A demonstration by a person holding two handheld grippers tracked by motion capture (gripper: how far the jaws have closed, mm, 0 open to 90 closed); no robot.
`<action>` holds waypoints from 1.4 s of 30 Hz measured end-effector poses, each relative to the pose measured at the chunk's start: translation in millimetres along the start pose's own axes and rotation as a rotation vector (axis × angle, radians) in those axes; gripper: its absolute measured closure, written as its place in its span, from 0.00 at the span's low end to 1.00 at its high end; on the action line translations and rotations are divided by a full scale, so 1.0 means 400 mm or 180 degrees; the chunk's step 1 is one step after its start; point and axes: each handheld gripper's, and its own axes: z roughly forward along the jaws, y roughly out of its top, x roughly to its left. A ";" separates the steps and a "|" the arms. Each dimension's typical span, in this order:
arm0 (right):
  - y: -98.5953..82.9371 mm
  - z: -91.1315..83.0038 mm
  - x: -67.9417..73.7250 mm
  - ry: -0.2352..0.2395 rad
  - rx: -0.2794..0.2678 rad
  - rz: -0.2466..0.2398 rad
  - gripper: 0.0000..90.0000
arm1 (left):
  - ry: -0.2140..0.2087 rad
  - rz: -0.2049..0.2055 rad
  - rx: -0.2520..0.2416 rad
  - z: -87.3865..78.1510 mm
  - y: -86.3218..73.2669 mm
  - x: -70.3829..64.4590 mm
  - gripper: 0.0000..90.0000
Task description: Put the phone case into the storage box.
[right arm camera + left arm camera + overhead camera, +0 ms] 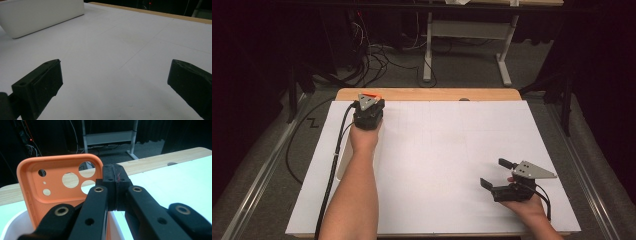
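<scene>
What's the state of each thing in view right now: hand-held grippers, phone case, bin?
Left hand-held gripper: shut on the edge of the phone case.
Right hand-held gripper: open, nothing between its jaws, low over the white table cover.
Orange phone case: upright, inner side facing the camera, held above the bin.
White bin: upright on the cover by the left forearm; contents can't be seen.
</scene>
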 end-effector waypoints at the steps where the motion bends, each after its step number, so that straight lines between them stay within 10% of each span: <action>1: 0.000 0.000 0.000 0.0000 -0.0001 0.0004 0.00 | 0.0003 -0.0002 0.0008 0.003 -0.001 0.000 1.00; 24: 0.000 -0.009 -0.005 -0.0015 -0.0041 0.0001 0.00 | 0.0030 0.0008 -0.0007 -0.034 0.014 -0.010 0.98; 42: 0.009 -0.009 0.005 -0.0009 -0.0081 -0.0043 0.00 | -0.0042 -0.0135 -0.0012 -0.163 0.006 -0.006 0.56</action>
